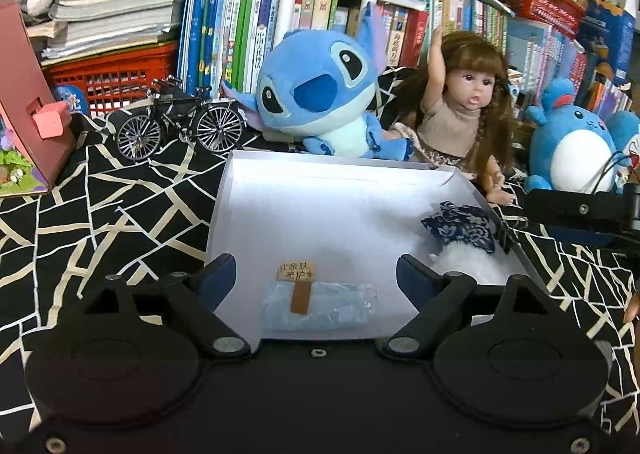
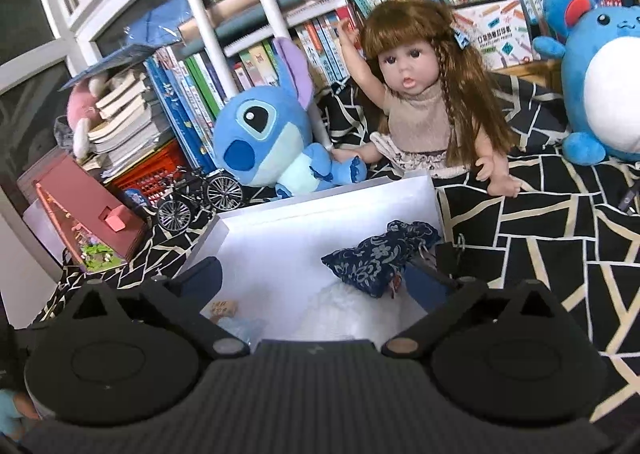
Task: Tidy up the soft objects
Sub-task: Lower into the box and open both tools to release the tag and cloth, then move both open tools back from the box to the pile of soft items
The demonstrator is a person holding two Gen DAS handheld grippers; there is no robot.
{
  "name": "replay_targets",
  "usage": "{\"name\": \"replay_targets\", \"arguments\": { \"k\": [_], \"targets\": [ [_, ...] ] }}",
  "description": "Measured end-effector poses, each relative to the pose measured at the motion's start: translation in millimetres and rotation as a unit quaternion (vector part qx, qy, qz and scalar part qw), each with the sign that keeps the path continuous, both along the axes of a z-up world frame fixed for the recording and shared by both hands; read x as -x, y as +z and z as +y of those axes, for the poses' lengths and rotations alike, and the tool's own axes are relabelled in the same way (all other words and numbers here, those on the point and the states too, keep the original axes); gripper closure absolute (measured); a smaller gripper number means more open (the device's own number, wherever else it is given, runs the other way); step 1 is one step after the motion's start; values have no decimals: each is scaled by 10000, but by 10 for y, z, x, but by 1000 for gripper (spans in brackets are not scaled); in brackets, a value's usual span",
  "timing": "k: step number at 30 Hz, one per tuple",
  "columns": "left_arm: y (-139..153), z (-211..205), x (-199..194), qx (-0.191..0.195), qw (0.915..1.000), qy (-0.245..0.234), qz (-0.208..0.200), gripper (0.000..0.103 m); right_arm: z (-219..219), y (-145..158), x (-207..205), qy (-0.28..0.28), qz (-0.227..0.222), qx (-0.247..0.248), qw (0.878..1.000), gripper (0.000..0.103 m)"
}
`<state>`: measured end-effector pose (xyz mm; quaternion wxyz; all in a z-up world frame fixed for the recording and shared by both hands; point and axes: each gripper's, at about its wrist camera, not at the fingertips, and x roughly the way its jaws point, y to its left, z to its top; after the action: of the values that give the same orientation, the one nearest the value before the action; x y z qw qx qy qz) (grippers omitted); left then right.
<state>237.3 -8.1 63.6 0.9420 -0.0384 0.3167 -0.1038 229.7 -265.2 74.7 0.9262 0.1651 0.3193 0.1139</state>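
A white shallow box (image 1: 304, 189) (image 2: 312, 254) lies on the black patterned cloth. In it lie a light blue wrapped packet with a brown label (image 1: 316, 308) (image 2: 240, 324), a dark blue floral pouch (image 1: 460, 228) (image 2: 380, 258) and a white fluffy item (image 1: 468, 268) (image 2: 344, 310). My left gripper (image 1: 316, 274) is open, its fingers on either side of the blue packet, just above it. My right gripper (image 2: 316, 274) is open and empty over the box, near the pouch and the white item.
Behind the box sit a blue Stitch plush (image 1: 320, 93) (image 2: 264, 133), a long-haired doll (image 1: 464, 105) (image 2: 420, 101) and a round blue plush (image 1: 576, 141) (image 2: 600, 85). A model bicycle (image 1: 180, 121) (image 2: 200, 197) and a pink toy house (image 1: 28, 109) (image 2: 92, 221) stand left. Bookshelves fill the back.
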Motion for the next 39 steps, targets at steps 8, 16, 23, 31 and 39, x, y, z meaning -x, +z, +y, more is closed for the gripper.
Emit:
{"name": "replay_targets", "arguments": {
  "k": [8,16,23,31,39],
  "targets": [
    [16,47,325,-3,9998,-103,-195,15,-122,50,305,1,-198,-130,9997,0],
    [0,83,630,22,9992,-228,-337,14,-212,28,576,-41,-282,-201,9994,0],
    [-51,136,854,120,9991,-239,-335,14,-234,-3,790,-41,-397,-50,9992,0],
    [-100,172,1105,43,9983,-298,-491,13,-209,-55,1025,-27,-607,201,9980,0],
    [-142,242,1308,78,9980,-244,-579,13,-105,-103,1248,62,-859,564,9947,0]
  ]
}}
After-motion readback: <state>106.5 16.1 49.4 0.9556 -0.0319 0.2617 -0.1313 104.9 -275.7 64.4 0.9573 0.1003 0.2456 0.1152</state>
